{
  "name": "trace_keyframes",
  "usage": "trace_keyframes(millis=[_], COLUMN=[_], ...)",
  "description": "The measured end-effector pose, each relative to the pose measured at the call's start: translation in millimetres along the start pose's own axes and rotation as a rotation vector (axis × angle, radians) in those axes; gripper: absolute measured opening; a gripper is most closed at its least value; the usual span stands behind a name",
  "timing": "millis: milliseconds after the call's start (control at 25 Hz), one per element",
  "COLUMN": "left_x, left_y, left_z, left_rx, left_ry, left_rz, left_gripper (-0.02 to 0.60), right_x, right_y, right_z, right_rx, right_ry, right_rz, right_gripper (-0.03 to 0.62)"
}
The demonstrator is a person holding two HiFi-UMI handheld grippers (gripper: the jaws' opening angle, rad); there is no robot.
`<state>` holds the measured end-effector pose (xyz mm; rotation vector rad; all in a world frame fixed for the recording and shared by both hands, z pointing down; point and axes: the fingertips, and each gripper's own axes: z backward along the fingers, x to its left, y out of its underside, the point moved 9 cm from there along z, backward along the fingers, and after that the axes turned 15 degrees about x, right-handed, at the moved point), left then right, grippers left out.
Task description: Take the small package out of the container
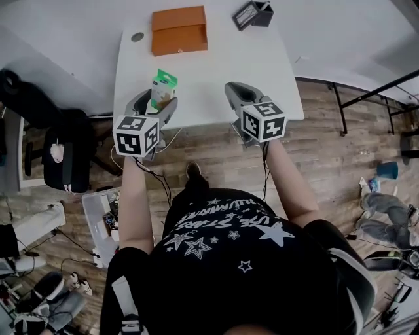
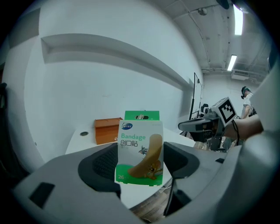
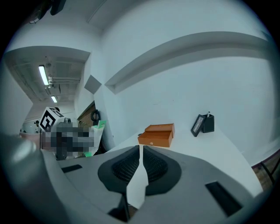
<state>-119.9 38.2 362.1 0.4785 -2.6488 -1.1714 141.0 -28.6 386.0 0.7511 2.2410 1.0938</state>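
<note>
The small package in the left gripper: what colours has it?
The small package is white and green, with a tan bandage picture; best in the left gripper view.

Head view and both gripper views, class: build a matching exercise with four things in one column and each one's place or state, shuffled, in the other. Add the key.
1 bandage package
2 orange box
3 black holder
4 right hand-held gripper

A far right corner of the table
B jaws together, nothing between them
C clamped in the left hand-held gripper
D far edge, left of the holder

Pairs: 1-C, 2-D, 3-A, 4-B
</note>
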Motion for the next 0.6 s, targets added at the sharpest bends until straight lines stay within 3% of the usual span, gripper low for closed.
trace_keyframes(millis=[600], left_x=[-69], left_y=[53], left_z=[42], left_rx=[-0.003], left_ry=[0.009], left_rz=[0.016], left_gripper=[0.350], right_x=[30], right_y=[56], right_z=[69], right_rx=[0.006], right_ry=[-0.004], right_rz=[0.004], right_gripper=[0.057])
